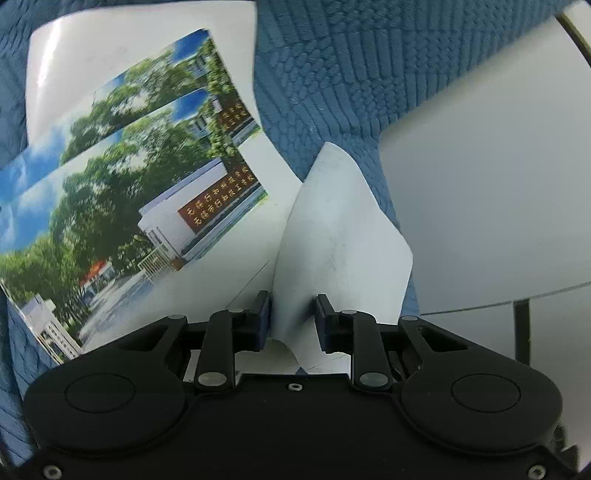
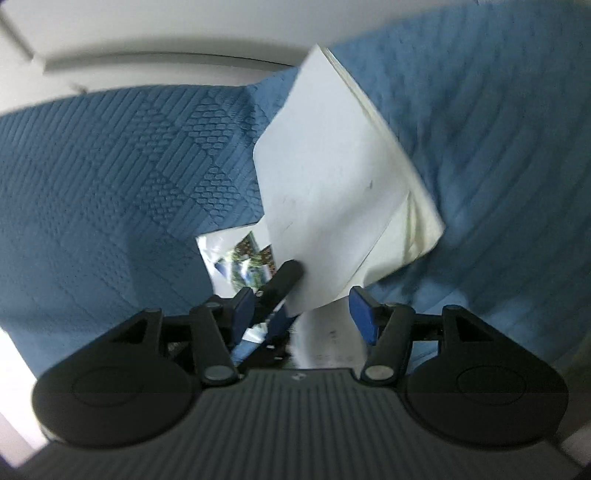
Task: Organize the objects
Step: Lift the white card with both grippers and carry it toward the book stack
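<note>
A glossy white sheet (image 1: pixel 343 236) stands curled up on edge between the pads of the left gripper (image 1: pixel 291 321). Its long axis runs from the pads away toward the far side, ending in a rounded tip over the blue cloth. The left pad touches the sheet; the right pad sits just beside it, and whether it presses cannot be told, so the grip is uncertain.

To the left lie two printed pages (image 1: pixel 147 192), overlapping, their long sides running from near left to far right. Each shows green trees, blue sky, a white building and a brown sign with gold characters. A blank white page (image 1: pixel 110 48) lies under them, farther off.

In the right wrist view, a white folded sheet (image 2: pixel 332 184) hangs tilted, its upper corner pointing far and up, its lower corner dipping between the spread pads of the right gripper (image 2: pixel 303 314). These pads stand apart and do not press on it. A black finger of the other gripper (image 2: pixel 284 280) meets the sheet's lower left edge.

Everything rests on a blue quilted cloth (image 1: pixel 332 74) with ribbed and pebbled patches. A pale grey tabletop (image 1: pixel 498 184) shows at the right, and a white wall (image 2: pixel 184 29) lies beyond.
</note>
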